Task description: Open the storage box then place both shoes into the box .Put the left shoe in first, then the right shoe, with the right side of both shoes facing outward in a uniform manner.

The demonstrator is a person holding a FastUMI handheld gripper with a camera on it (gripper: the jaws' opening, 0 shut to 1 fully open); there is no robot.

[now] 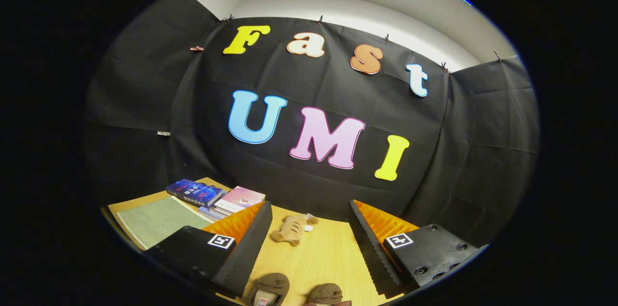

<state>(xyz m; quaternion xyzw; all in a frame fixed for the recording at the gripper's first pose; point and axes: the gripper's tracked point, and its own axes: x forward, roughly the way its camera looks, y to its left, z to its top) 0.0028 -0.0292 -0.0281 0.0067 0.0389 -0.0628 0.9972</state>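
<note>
Two brown shoes lie on the wooden table (318, 257), low between my fingers and close to the camera: one (268, 287) nearer the left finger, the other (326, 293) to its right. I see just their upper parts, so I cannot tell left from right. My gripper (309, 208) is open, held above the table and tilted up toward the booth wall, with a wide gap between the left finger (248, 243) and the right finger (369, 243). Nothing is held.
A small tan plush toy (292, 229) lies on the table just ahead between the fingertips. A stack of books (215, 197) sits by the wall beyond the left finger, beside a pale green mat (157, 221).
</note>
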